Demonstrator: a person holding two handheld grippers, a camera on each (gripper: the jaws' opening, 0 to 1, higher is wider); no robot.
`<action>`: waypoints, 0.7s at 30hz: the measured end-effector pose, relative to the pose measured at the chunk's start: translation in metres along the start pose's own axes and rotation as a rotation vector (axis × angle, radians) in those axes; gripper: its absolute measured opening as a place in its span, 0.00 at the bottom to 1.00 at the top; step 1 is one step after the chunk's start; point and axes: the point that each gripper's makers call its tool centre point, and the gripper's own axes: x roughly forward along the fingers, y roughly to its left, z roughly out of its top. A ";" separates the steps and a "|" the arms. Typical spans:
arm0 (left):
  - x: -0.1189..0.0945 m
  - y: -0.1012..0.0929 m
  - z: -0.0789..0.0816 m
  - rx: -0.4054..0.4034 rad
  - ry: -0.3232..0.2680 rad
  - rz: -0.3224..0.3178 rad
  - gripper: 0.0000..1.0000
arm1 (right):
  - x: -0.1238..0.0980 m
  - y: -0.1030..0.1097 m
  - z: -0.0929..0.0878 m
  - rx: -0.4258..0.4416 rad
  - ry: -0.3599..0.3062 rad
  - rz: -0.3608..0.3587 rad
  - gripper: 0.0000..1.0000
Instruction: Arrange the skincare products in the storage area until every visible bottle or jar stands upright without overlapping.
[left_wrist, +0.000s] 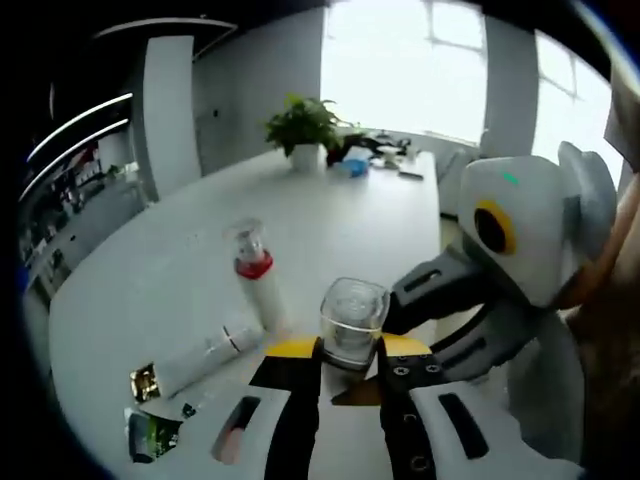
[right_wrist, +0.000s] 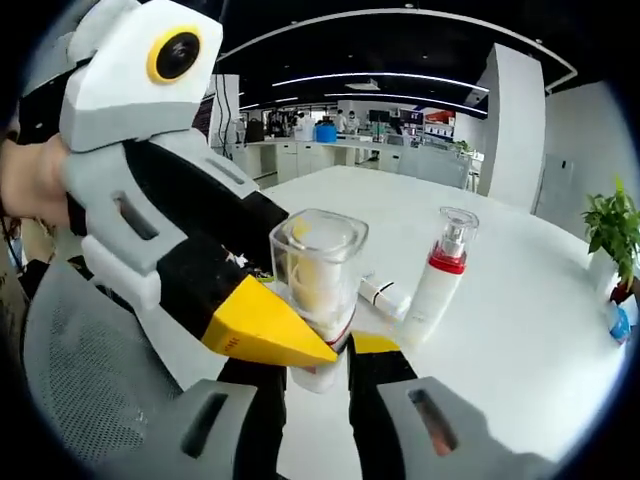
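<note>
A white bottle with a clear square cap (left_wrist: 352, 318) (right_wrist: 318, 262) is held upright above the white table (left_wrist: 150, 270). My left gripper (left_wrist: 348, 350) is shut on it, one yellow-tipped jaw on each side. My right gripper (right_wrist: 322, 352) is shut on the same bottle lower down, and in the left gripper view it reaches in from the right (left_wrist: 440, 300). A white pump bottle with a red collar (left_wrist: 256, 280) (right_wrist: 440, 272) stands upright just behind. A white tube (left_wrist: 205, 355) (right_wrist: 385, 295) lies flat beside it.
Small green packets (left_wrist: 150, 432) and another lying white item (left_wrist: 235, 435) rest near the table's front edge. A potted plant (left_wrist: 303, 125) (right_wrist: 612, 232) and a blue box (left_wrist: 352, 165) stand at the far end. A grey mesh chair (right_wrist: 80, 370) sits close by.
</note>
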 end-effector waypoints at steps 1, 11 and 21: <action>0.003 0.001 -0.003 -0.003 0.004 -0.002 0.19 | 0.001 -0.001 -0.002 0.002 0.004 -0.001 0.22; 0.026 0.013 -0.019 -0.023 0.029 -0.002 0.18 | 0.021 -0.012 -0.024 0.019 0.059 -0.037 0.22; 0.037 0.015 -0.031 -0.003 0.059 -0.007 0.18 | 0.029 -0.016 -0.039 -0.007 0.096 -0.055 0.22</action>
